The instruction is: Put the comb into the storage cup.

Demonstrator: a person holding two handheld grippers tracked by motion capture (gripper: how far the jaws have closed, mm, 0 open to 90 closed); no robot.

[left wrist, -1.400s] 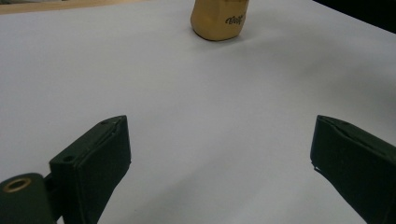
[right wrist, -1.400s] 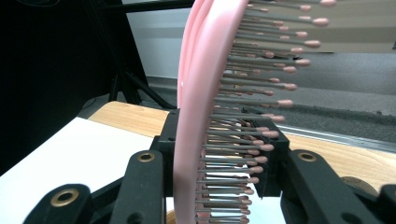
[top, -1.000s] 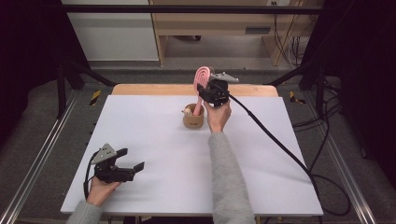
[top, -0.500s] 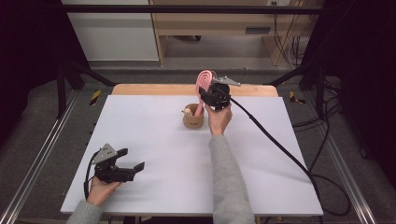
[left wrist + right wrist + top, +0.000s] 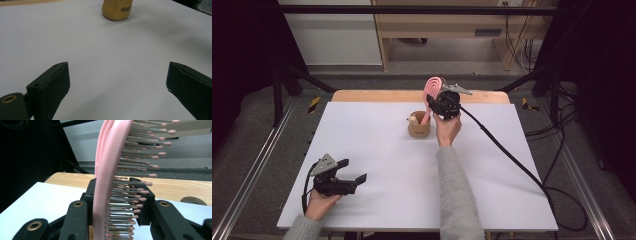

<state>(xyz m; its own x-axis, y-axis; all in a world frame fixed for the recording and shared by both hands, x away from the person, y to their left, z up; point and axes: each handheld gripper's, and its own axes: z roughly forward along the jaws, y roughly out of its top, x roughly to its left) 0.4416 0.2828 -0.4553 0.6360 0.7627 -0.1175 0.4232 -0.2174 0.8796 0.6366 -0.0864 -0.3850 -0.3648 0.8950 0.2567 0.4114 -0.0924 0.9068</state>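
Pink hairbrush [image 5: 432,90]: one, clamped in my right gripper [image 5: 443,102] | cup [image 5: 418,127]: one | left gripper [image 5: 349,172]: gaping, empty

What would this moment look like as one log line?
right gripper: shut on pink hairbrush | above brown cup | left gripper: open, idle

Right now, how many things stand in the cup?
2: a pink hairbrush with its handle in the cup, held by the right gripper, and a small pale thing at the rim; others may be hidden.

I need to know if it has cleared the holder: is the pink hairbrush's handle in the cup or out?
In. In the high view the pink hairbrush, gripped by the right tool, slants down with its handle end inside the cup.
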